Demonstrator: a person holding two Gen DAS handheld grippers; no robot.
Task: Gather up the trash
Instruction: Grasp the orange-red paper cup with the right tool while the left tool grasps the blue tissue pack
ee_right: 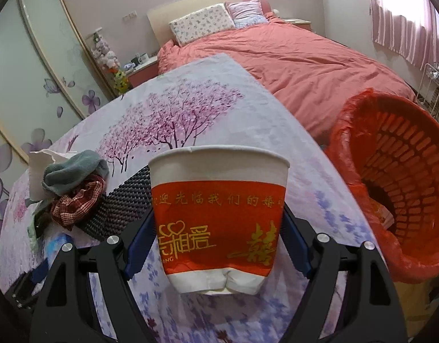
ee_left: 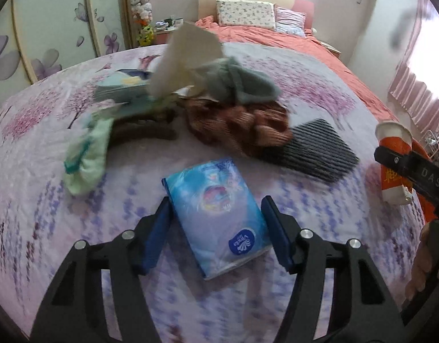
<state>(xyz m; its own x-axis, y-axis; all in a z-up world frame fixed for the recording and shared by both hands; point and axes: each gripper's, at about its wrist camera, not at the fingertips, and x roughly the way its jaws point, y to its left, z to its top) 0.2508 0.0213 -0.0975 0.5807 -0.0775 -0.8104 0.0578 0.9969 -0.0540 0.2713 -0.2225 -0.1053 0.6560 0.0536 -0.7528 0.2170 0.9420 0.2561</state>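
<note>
A person's left gripper (ee_left: 215, 223) hovers over a blue tissue pack (ee_left: 216, 214) lying on a desk covered with a blossom-print cloth (ee_left: 319, 91), its jaws open on either side of the pack, whether the pads touch it cannot be told; the pack's round logo reads "Vinda". Only the left wrist view shows this pack whole, along with a pale green cloth (ee_left: 87, 160) and a light blue box (ee_left: 125, 85) behind it, and the lettering "DAS" on the right gripper's finger at the frame edge, beside fingers of a hand (ee_left: 428, 263). The right gripper (ee_right: 219, 231) has its jaws closed on a red-and-white paper cup (ee_right: 219, 214), held upright above the desk; gold Chinese characters and a heart motif run around its red band. Only the right wrist view shows a red basket (ee_right: 396, 183) lined with a red plastic bag, just beside the desk edge to the right of the cup. Both views take in a heap of grey and red checked cloths (ee_right: 76, 188), white paper (ee_right: 37, 171), a black ribbed mat (ee_left: 311, 151) and a bed with a coral quilt (ee_right: 305, 65).
</note>
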